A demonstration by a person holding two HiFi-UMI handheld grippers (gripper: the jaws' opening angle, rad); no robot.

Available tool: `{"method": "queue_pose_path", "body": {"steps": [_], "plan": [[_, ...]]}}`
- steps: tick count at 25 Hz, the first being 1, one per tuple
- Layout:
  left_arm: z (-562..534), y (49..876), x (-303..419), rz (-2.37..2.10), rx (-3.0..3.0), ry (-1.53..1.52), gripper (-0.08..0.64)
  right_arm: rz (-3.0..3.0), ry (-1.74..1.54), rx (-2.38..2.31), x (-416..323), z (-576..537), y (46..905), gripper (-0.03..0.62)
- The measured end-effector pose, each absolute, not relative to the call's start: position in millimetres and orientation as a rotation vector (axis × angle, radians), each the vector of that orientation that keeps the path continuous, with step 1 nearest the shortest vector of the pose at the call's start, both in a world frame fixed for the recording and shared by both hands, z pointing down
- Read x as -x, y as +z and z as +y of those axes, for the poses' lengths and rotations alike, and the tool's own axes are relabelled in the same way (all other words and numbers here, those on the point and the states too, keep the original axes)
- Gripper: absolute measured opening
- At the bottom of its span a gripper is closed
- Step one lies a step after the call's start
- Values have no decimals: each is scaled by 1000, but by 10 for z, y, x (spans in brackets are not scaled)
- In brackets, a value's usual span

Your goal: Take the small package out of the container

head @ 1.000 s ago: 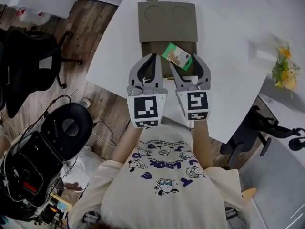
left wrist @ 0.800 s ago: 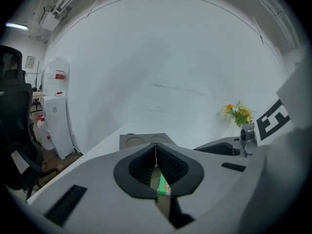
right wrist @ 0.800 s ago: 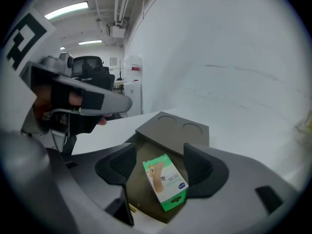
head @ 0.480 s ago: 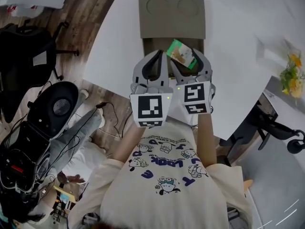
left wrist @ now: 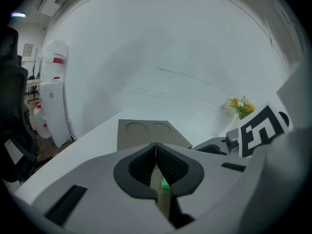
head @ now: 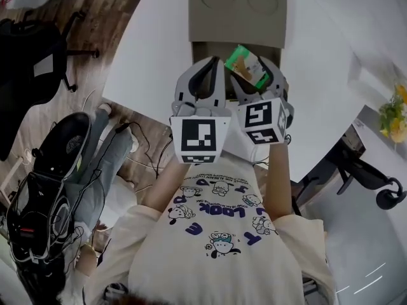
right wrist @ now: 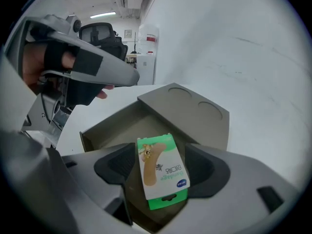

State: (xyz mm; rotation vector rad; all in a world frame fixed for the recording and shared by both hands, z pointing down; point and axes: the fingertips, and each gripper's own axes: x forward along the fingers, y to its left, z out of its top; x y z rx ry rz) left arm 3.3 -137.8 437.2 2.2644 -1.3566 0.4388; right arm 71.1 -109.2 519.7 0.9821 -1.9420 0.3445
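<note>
The small green and white package (right wrist: pixel 163 172) lies tilted over the open brown cardboard container (right wrist: pixel 112 126), with its flat lid (right wrist: pixel 190 106) folded back behind. My right gripper (right wrist: pixel 163 165) straddles the package; its jaws have just been opening, and a gap shows between the package and the right pad. In the head view the package (head: pixel 245 64) sits at the right gripper (head: pixel 254 68) tips over the container (head: pixel 203 51). My left gripper (head: pixel 213 61) is at the container's front left, its pads (left wrist: pixel 168 162) together with nothing seen between them.
The container stands on a white round table (head: pixel 159 43). A vase of yellow flowers (head: pixel 395 110) stands at the table's right. Office chairs (head: pixel 38 62) and cables are on the wooden floor at the left. The right gripper's marker cube (left wrist: pixel 258 130) shows in the left gripper view.
Both grippers have sunk toward the container, the package staying between the right jaws. The right gripper's cube has rolled to one side.
</note>
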Motion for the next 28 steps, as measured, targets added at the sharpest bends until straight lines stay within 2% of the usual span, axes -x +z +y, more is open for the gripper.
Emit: {"method": "queue_pose_path", "body": {"steps": [28], "plan": [[-1355,4456,-2,-1331,-2183,445,15,-1806,456,-746,-736,-1031,5344,298]]}}
